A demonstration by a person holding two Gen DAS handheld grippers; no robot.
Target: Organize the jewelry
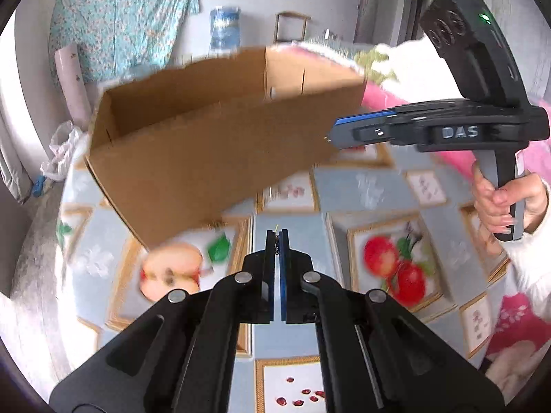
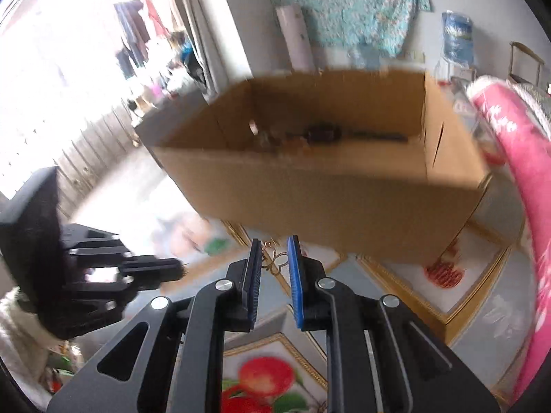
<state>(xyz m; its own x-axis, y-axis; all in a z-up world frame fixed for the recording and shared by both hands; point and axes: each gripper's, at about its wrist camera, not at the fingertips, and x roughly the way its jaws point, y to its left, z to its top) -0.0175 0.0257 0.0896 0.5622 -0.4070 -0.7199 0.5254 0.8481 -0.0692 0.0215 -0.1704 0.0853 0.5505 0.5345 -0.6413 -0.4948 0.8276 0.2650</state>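
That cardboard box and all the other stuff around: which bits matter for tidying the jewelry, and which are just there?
Part of the job:
cardboard box
gold pendant in right gripper
thin chain in left gripper

Just lying about:
fruit-print tablecloth
pink blanket
water jug

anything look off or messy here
Nothing looks spilled or damaged. The cardboard box sits open on the fruit-print tablecloth with dark items blurred inside. The right tool pinches a gold butterfly pendant; the left tool is shut on a thin chain.

one cardboard box (image 1: pixel 206 158), two claws (image 1: pixel 277 237), one gold pendant (image 2: pixel 274 262)
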